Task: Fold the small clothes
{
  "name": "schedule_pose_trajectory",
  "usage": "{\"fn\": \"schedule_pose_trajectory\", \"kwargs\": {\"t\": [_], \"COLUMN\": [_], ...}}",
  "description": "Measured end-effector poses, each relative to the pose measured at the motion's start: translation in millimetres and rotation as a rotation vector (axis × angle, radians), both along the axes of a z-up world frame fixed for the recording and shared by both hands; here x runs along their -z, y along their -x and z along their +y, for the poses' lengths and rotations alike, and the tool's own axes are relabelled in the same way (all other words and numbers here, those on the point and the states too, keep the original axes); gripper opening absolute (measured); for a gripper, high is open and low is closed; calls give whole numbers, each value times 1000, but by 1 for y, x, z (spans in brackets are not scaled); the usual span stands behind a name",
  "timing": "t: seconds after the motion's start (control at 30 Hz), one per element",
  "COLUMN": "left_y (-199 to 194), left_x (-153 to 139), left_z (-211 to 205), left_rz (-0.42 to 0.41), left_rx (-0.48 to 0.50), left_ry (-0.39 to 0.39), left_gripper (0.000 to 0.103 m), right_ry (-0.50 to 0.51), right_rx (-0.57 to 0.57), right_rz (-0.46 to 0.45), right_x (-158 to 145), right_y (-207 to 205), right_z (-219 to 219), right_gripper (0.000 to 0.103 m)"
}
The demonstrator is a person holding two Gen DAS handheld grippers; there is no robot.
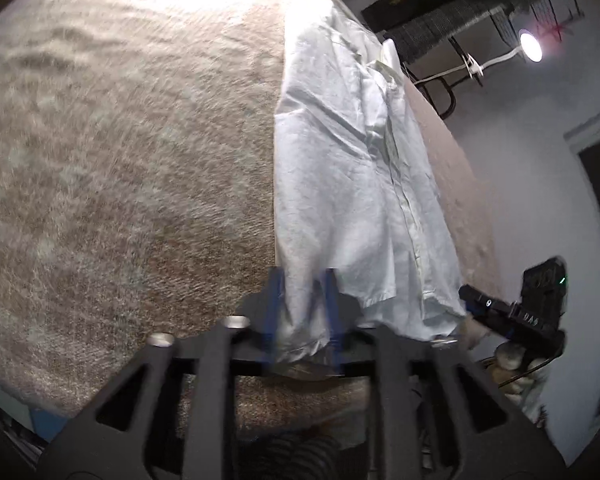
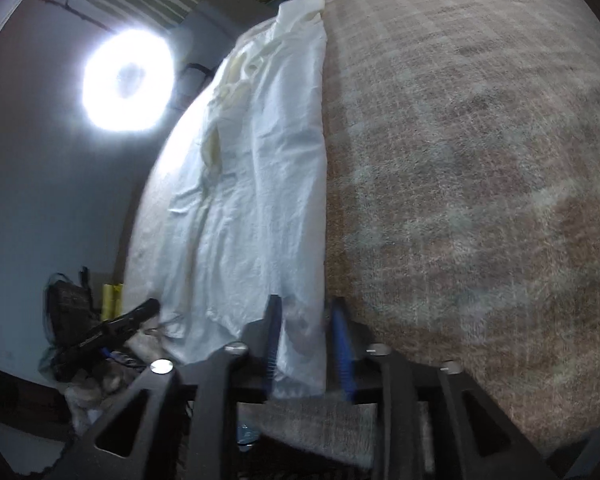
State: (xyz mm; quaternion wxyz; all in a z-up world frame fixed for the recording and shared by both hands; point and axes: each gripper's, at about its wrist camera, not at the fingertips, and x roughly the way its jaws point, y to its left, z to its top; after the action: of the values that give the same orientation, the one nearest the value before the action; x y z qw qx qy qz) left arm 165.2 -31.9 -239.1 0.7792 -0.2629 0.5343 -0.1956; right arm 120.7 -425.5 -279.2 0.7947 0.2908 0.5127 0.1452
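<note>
Left gripper jaws parted, shirt hem lying between, grip not certain | right gripper jaws likewise parted astride the hem | white shirt laid lengthwise, centre frame running to top, on brown blanket | lamp upper right.

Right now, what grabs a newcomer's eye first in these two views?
A long white button-up shirt lies stretched over a beige carpet-like surface. Its near hem sits between the blue fingers of both the left gripper and the right gripper. A glaring round lamp burns at upper left.
</note>
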Motion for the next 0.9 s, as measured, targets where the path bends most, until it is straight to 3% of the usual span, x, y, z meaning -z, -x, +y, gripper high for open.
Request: {"fn": "schedule_pose_trajectory", "kwargs": {"t": [0.13, 0.2, 0.3, 0.6, 0.9], "left_y": [1, 2, 1, -18, -85], "left_x": [4, 3, -1, -39, -77], "left_z": [3, -3, -8, -11, -24], "left_rz": [27, 30, 23, -18, -106], "left_rx": [9, 53, 70, 72, 63], "left_ry": [57, 50, 34, 99, 103], "left_gripper": [35, 10, 7, 5, 5], "right_ry": [-69, -101, -128, -226, -262], "right_rx": [-17, -32, -47, -11, 36], "right_rz": [32, 38, 45, 13, -57], "right_x": [8, 11, 12, -6, -37], "right_y": [1, 0, -2, -17, -70], "right_z": [-5, -3, 6, 2, -4], "right_gripper": [30, 18, 6, 4, 4]}}
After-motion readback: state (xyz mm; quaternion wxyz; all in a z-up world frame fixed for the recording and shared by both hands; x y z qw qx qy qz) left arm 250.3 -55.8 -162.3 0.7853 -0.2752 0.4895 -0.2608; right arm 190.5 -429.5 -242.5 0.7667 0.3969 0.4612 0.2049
